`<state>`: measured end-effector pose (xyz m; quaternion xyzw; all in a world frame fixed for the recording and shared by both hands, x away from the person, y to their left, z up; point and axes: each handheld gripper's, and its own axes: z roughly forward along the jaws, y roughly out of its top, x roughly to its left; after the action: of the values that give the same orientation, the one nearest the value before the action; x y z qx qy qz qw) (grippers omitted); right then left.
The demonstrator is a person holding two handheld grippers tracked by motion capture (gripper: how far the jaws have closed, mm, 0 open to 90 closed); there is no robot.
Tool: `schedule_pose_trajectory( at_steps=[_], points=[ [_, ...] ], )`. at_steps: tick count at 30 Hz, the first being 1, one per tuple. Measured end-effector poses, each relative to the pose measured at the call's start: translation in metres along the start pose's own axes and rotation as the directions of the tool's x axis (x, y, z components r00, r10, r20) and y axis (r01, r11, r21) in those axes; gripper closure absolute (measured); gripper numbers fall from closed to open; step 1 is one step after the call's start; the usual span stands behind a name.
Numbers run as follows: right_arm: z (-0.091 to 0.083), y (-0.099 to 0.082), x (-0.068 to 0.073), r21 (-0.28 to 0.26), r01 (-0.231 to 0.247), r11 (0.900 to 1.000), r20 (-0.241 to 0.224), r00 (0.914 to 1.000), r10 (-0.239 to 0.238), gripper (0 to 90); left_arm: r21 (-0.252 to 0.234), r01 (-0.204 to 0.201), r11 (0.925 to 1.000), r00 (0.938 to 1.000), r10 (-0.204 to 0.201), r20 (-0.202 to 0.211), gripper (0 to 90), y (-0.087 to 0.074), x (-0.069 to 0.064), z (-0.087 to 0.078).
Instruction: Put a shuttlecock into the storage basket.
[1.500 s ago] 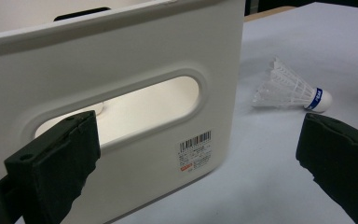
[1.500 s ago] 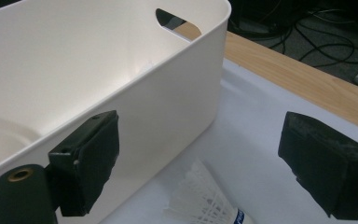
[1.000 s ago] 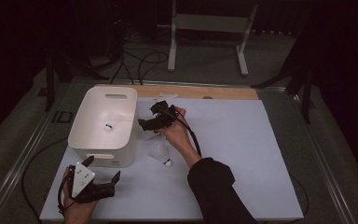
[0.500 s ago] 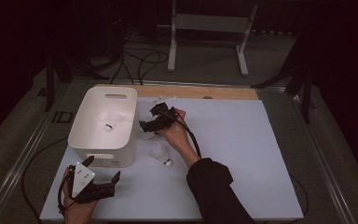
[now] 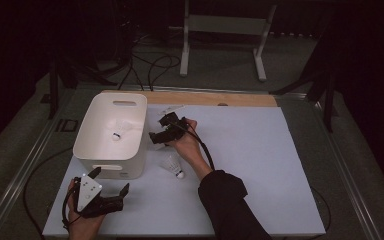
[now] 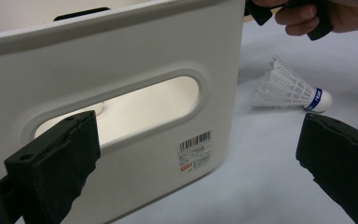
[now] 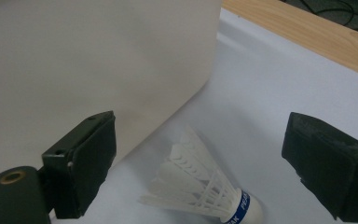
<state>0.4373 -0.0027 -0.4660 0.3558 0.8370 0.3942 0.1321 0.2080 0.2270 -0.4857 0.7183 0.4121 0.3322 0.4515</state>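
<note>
Right claw (image 5: 156, 135) open, empty, hand reaching forward beside white plastic tub (image 5: 111, 134). White feathered shuttlecock (image 7: 205, 191) on bench (image 5: 260, 150) just below claw, lying sideways, cork toward right jaw. Left claw (image 5: 111, 186) open, resting near tub.

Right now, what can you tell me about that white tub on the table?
The tub is a white, smooth, plastic-looking bin with rounded corners and an oval handle slot in each end wall. A barcode sticker sits low on the near end. It stands upright and open on the white sheet, at the table's left. One shuttlecock lies inside. Another shuttlecock lies on the sheet beside it, apart from it. Neither gripper touches it.
</note>
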Motion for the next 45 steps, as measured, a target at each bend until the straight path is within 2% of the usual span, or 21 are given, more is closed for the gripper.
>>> schedule_pose_trajectory(
  at_steps=[8,23,31,35,40,42,44,45],
  points=[
    [0.005,-0.001,0.001,0.019,0.01,0.9998,0.012,0.9999,-0.011,13.4,0.0,0.0,1.0,1.0,0.0,0.0,0.2,0.0,0.0,0.0],
    [0.016,-0.008,0.002,0.116,0.017,0.9931,0.083,0.9962,-0.027,18.9,-0.001,0.0,1.0,1.0,0.0,0.0,0.2,0.0,0.0,0.0],
    [0.009,-0.011,-0.01,0.104,-0.008,0.9945,0.127,0.9919,-0.006,25.9,0.001,0.0,1.0,1.0,0.0,0.0,0.2,0.0,0.0,0.0],
    [0.002,-0.013,-0.019,0.099,-0.035,0.9945,0.16,0.987,0.019,33.6,0.001,0.0,1.0,1.0,0.0,-0.001,0.2,0.0,0.0,0.0],
    [-0.006,-0.016,-0.031,0.072,-0.081,0.9942,0.164,0.984,0.068,51.0,0.0,-0.001,1.0,1.0,0.001,-0.001,0.2,0.0,0.0,0.0],
    [-0.008,-0.017,-0.034,0.066,-0.093,0.9935,0.153,0.9849,0.082,57.1,0.0,0.0,1.0,1.0,0.0,0.0,0.2,0.0,0.0,0.0],
    [-0.01,-0.017,-0.037,0.064,-0.109,0.992,0.123,0.9873,0.1,66.2,0.0,-0.001,1.0,1.0,0.001,0.0,0.2,0.0,0.0,0.0],
    [-0.01,-0.017,-0.038,0.068,-0.11,0.9916,0.112,0.9885,0.102,67.9,0.0,-0.001,1.0,1.0,0.001,0.0,0.2,0.0,0.0,0.0]
  ],
)
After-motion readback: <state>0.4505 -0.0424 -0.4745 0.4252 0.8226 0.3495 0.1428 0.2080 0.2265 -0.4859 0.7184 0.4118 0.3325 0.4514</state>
